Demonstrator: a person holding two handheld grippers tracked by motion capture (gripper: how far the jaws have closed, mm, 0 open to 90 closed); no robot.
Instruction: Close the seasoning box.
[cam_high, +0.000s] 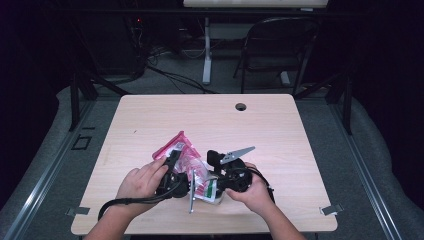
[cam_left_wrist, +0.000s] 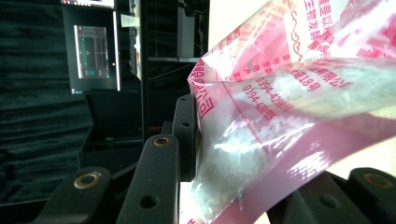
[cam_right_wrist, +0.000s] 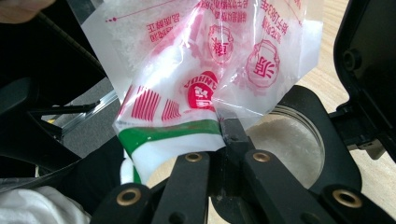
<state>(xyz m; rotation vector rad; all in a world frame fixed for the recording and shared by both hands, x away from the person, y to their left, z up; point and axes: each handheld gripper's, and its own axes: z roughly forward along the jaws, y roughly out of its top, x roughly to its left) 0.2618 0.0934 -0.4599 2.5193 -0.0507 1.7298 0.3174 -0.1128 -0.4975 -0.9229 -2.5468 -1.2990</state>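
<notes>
Fingers of our right gripper (cam_right_wrist: 223, 140) pinch the salt bag's (cam_right_wrist: 196, 70) green bottom edge while our left gripper (cam_left_wrist: 233, 154) clamps its pink top, tipping it above the jar (cam_right_wrist: 289, 135) for pouring.

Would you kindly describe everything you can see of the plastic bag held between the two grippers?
The plastic bag is thin, crinkled clear film printed with pink-red lettering and round seals, plus a green band near one edge. White grains show through it. It sits low over the near middle of the table, stretched between the hands. The left gripper has one end between its jaws; the right gripper is shut on the green-banded end, above a round container of white grains.
</notes>
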